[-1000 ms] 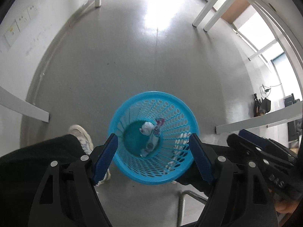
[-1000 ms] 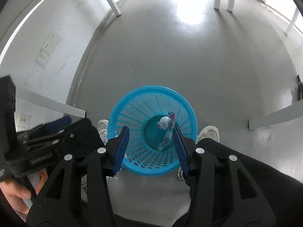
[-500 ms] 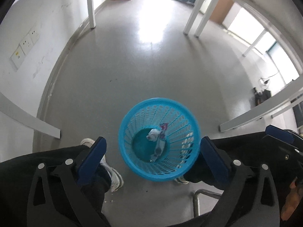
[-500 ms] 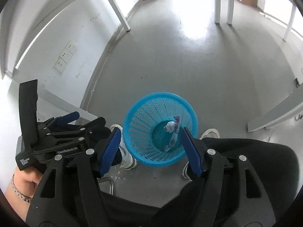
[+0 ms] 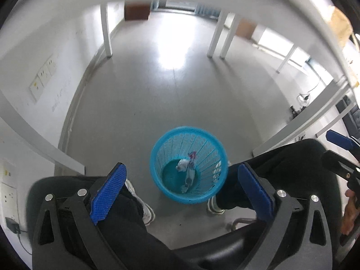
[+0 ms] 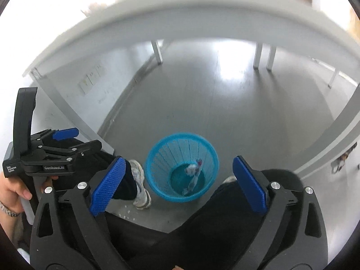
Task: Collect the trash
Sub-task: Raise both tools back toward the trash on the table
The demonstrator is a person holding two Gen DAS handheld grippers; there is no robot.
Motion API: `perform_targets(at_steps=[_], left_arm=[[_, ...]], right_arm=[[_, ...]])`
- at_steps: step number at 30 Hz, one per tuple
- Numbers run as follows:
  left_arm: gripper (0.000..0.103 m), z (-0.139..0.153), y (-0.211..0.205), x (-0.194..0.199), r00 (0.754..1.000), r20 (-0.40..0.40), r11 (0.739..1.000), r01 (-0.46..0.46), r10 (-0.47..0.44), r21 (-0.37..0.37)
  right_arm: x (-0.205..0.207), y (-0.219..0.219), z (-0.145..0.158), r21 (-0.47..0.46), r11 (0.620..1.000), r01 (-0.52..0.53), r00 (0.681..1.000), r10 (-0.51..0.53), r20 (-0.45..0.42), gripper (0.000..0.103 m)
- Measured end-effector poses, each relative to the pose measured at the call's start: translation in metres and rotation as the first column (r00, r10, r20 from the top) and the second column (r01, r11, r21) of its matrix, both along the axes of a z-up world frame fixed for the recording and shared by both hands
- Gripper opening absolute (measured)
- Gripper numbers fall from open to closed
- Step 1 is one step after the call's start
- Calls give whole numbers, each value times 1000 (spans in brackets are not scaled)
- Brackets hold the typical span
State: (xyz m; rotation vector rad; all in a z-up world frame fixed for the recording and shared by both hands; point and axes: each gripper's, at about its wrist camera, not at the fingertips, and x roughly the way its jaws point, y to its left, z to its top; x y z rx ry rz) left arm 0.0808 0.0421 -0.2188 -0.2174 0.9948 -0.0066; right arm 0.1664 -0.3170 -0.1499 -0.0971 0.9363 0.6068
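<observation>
A blue mesh wastebasket [image 5: 202, 144] stands on the grey floor between the person's feet; it also shows in the right wrist view [image 6: 198, 144]. Crumpled white and pink trash [image 5: 187, 171] lies at its bottom, also seen in the right wrist view [image 6: 193, 175]. My left gripper [image 5: 182, 191] is open and empty, high above the basket. My right gripper [image 6: 177, 183] is open and empty, also high above it. The left gripper [image 6: 65, 139] shows from the side at the left of the right wrist view.
A white table edge [image 6: 180, 15] arcs across the top of the right wrist view, with blurred items on it. White table legs [image 5: 216, 36] stand on the floor. The person's black-trousered legs [image 5: 281, 168] and white shoes [image 6: 140, 180] flank the basket. Wall sockets [image 5: 42, 76] are at left.
Both grippers have risen away from the basket, which looks smaller now. The right gripper's jaws have opened wider. The table edge has come into view at the top.
</observation>
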Motion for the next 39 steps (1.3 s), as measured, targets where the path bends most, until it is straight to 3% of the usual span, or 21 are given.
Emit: perform_targets(at_steps=[9,13,17,26,31,36,39], left_arm=[[97,99,27,-38,973,226,999,-42,46,-21],[97,132,26,-46,951,307,999,-36,27,25],[97,160,26,-42,930,368,1000,7,-7,1],[97,193,25,-14,906,419,997,71,-59,-13],[97,204,18,-4,888,451,996,72,-91,58],[97,211,21,18,889,446,994,85,-106,67],[97,213,20,33,888,440,989,89,-131,115]], right_arm=[[-21,-15,89,141,990,-26,990,6,141,94],[-20,-13,112,146,989,-36,980,6,200,94],[-7,-9,132,167,986,-26,971,-15,238,94],[33,1,163,198,980,-25,962,-30,273,90],[55,8,173,210,978,-21,962,-37,269,84],[80,22,181,197,979,-42,966,-11,260,76],[96,29,185,194,980,-43,967,-8,253,71]])
